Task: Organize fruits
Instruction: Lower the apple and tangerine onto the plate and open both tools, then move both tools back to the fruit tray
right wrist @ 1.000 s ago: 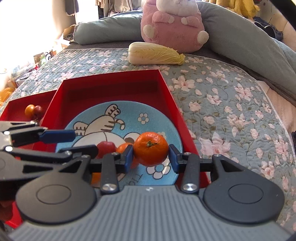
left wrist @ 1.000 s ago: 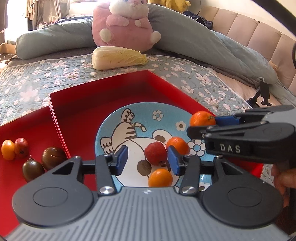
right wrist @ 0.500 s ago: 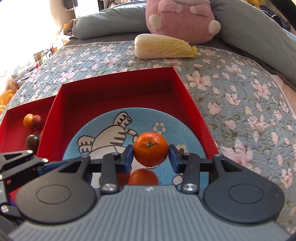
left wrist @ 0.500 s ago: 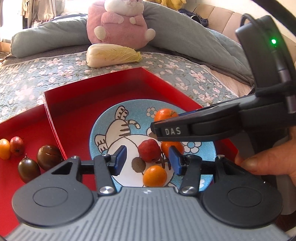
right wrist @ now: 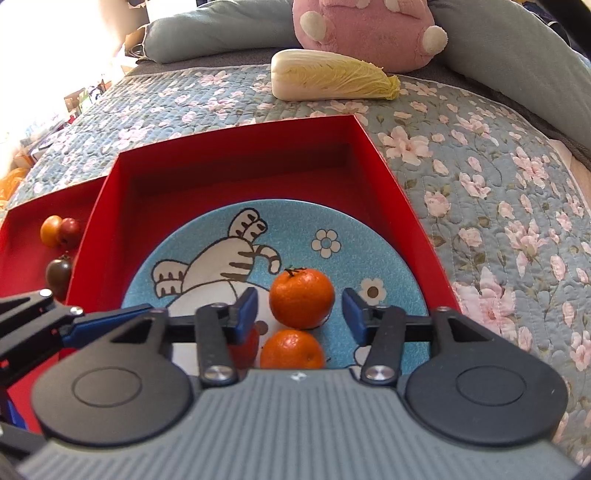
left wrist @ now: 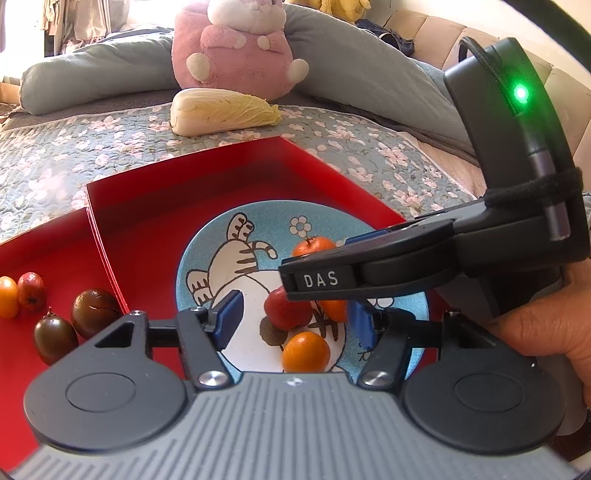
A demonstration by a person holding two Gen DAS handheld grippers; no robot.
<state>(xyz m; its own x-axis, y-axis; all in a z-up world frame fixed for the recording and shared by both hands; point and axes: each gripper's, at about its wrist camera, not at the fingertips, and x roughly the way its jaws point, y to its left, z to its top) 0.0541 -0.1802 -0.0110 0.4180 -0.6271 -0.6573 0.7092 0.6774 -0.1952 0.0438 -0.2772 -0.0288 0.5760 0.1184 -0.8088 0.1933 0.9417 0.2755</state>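
My right gripper [right wrist: 299, 308] has just been opening its fingers [right wrist: 243, 310]. A mandarin [right wrist: 301, 298] stands between them on the plate [right wrist: 207, 236], but the pads do not press it now, so it is released. Just below it, nearer to me, a second mandarin [right wrist: 291, 350] lies on the plate, touching the first one, and a red fruit [right wrist: 245, 345] shows partly behind my left finger.

My left gripper [left wrist: 291, 321] has also just been opening, and it grasps nothing. Between its fingers [left wrist: 227, 319] I see the red fruit [left wrist: 286, 310] and an orange fruit [left wrist: 306, 351] lying free on the plate [left wrist: 207, 258].

The plate sits inside a red box [right wrist: 236, 155]. In the second red tray [left wrist: 44, 251] on the left lie two dark fruits [left wrist: 74, 321], a small red one [left wrist: 32, 291] and a small orange one [left wrist: 8, 297].

Farther on the bed [right wrist: 480, 166] a cabbage [right wrist: 332, 75] lies on its side, and behind it sits a pink plush [right wrist: 365, 29], against a grey pillow [right wrist: 207, 33].
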